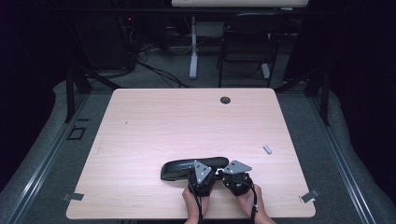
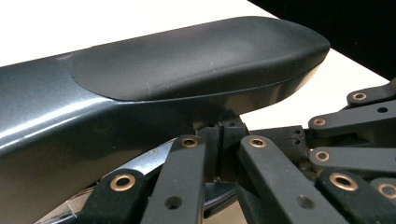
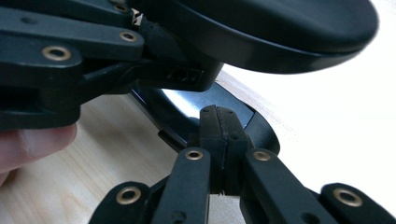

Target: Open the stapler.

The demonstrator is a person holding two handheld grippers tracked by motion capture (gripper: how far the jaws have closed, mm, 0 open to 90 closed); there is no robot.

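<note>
A pale wooden table (image 1: 154, 121) stands in a dark room, with a black chair (image 1: 247, 42) and cables on the floor beyond its far edge. Near the front edge lies a long black stapler (image 1: 180, 169), its top arm raised above the base. The left gripper (image 1: 201, 178) and right gripper (image 1: 237, 179) sit side by side at its right end, each held by a hand. In both gripper views the jaws are pressed together beneath the raised arm, against the base; what they pinch cannot be told. A small grey piece (image 1: 267, 149) lies apart to the right.
</note>
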